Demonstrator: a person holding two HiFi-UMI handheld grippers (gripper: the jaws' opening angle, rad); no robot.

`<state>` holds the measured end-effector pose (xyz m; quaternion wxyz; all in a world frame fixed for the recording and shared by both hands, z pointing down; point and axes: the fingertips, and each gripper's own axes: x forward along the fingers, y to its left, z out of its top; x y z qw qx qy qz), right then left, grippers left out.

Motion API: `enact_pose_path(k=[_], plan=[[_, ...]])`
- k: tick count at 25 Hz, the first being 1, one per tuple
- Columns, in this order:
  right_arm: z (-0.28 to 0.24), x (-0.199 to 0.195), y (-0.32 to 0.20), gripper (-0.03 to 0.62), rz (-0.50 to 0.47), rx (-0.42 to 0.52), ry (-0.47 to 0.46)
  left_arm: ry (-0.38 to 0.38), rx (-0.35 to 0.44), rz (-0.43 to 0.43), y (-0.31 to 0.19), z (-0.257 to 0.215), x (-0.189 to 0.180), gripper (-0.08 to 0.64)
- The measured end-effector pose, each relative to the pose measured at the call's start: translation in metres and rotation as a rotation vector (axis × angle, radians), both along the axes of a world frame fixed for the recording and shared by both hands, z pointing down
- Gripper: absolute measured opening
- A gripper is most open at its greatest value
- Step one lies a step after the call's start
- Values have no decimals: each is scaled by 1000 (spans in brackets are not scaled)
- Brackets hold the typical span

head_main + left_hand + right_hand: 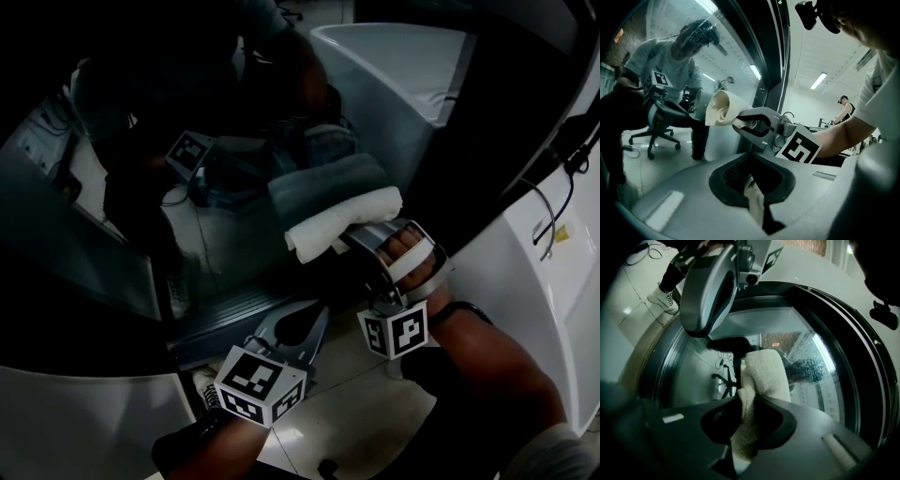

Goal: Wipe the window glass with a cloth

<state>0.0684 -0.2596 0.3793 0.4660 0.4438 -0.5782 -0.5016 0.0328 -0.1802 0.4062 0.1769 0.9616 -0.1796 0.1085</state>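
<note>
The right gripper (pixel 354 236) has its fingers clamped on a folded white cloth (pixel 342 217) with a nubbly, towel-like pile. At the centre of the head view, the rolled end of the cloth rests against the window glass (pixel 220 258). In the right gripper view the cloth (pixel 761 376) runs up out of the dark recess between the grey, smooth plastic fingers (pixel 787 416). It bulges into a soft rounded pad in front of the pane (pixel 825 394), which is speckled with fine droplets or grime toward the right of the frame. A broad, dark frame (pixel 865 357) curves around the glass.

The left gripper (pixel 317 319) sits in the lower left of the head view, below the cloth and apart from it. Its curved grey fingers meet at the tips, leaving a loop-shaped gap behind them. In its own view the fingers (pixel 740 161) are drawn together. Only a thin pale strip shows at their seam, and I cannot tell what that strip is.

From that view the right gripper (pixel 743 123) appears in the middle of the frame, pinching the cream cloth (pixel 723 108) beside the glass (pixel 726 61). The glossy pane holds a dim reflection of a person. Pale, shiny floor tiles (pixel 342 370) show at the bottom centre of the head view.
</note>
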Motion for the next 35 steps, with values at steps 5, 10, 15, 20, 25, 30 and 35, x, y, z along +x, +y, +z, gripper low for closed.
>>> enact_pose_path(k=[5,10,15,20,25,30,35], plan=[[10,0,1,64,-1,-16,0,-3,-5,4,1,2,1,17],[14,0,1,64,-5,-39,0,-11,-17,7,2,-1,2,17],[22,1,0,64,-10,-63,-30,-17,-24,13,1,0,3,17],[25,3,-2,64,-5,-75,-66,-20,-23,-5,-7,-1,-2,17],[25,3,-2,64,-7,-90,-98,-21,-22,-13,-11,0,-3,17],[23,3,-2,64,2,-97,-130,-20,-22,-10,-9,-1,-1,17],[24,3,-2,64,3,-99,-120,-18,-22,-8,-9,0,0,17]])
